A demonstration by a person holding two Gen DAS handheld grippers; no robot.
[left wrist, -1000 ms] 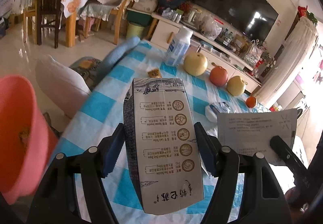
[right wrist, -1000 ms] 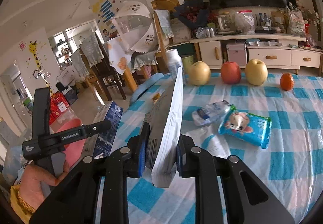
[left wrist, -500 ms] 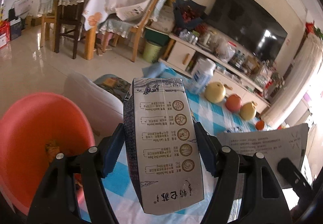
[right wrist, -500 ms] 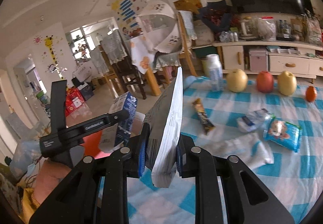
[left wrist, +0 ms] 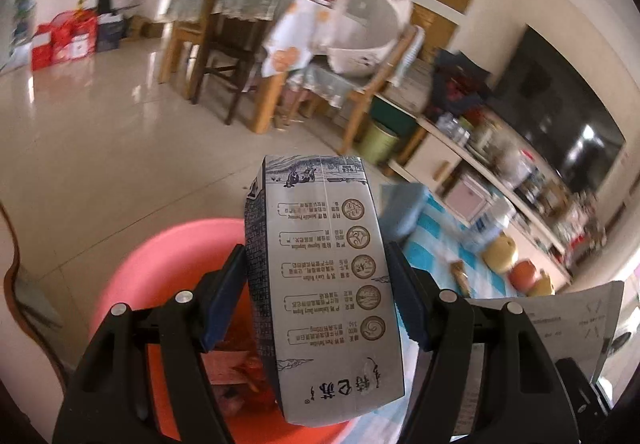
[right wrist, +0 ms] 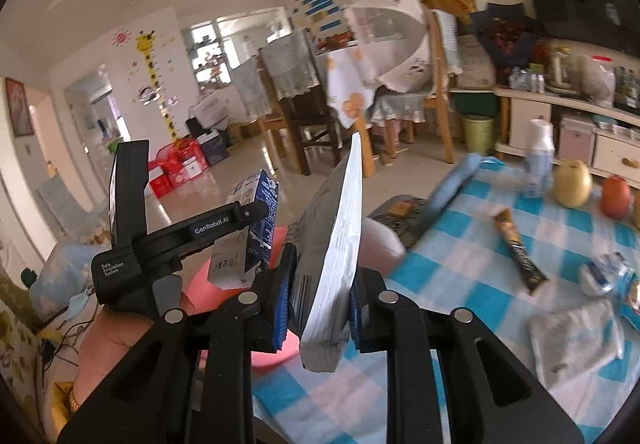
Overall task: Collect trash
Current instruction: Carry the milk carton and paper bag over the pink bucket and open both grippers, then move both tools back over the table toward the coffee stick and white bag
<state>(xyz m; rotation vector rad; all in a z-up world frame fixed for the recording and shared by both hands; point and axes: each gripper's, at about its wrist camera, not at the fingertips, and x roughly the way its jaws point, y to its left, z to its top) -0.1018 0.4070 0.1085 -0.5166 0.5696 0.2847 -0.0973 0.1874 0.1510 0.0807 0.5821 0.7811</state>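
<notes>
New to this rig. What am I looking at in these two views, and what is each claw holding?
No robot: a person holds a two-finger gripper in each hand, each with a fisheye camera looking along its fingers. In the left view, the left gripper clamps a milk carton above a pink basin on the floor. In the right view, the right gripper pinches a flat white packet; the other gripper and its carton show at left. The blue checked table carries a snack bar wrapper, a crumpled bag, fruit and a white bottle.
</notes>
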